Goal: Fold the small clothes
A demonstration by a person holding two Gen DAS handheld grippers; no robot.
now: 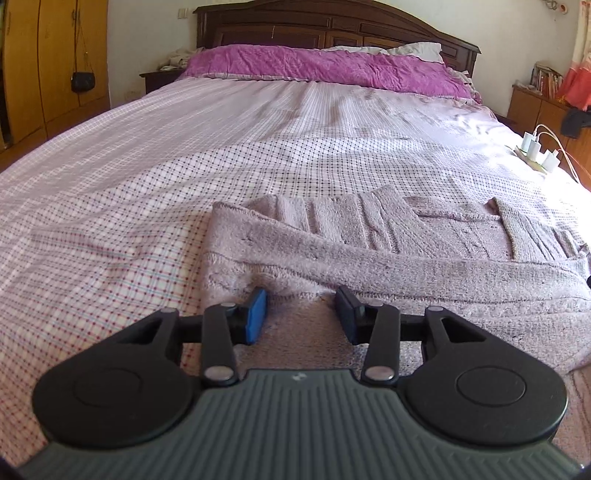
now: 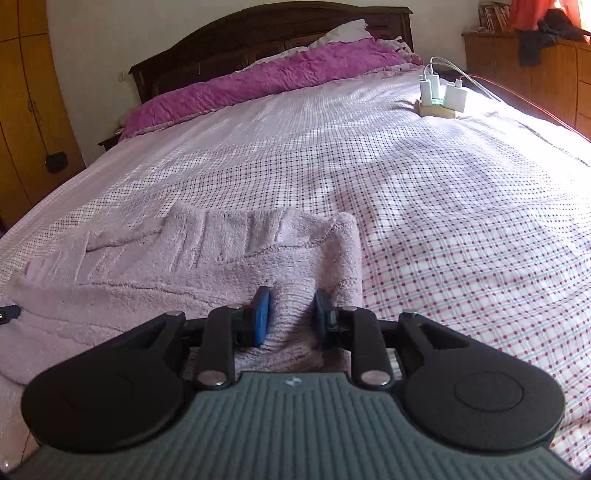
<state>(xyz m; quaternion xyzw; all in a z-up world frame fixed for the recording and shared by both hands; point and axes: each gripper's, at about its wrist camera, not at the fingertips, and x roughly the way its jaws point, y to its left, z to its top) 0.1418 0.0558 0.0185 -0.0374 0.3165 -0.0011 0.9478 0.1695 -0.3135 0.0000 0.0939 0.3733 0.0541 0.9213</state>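
Here the bed [image 1: 184, 155], in a checked pink sheet, is filling the room below a dark wooden headboard [image 1: 332, 26]. A magenta quilt [image 1: 332, 68] is lying beneath that headboard. The pale pink knitted cardigan [image 1: 406, 251] is lying flat at the bed's foot. White chargers [image 2: 439, 94] are sitting near the bed's right edge. The left gripper [image 1: 301, 314] is spreading wide over the cardigan's hem; the right gripper [image 2: 291, 317] is straddling knit, its grasp impossible to tell.
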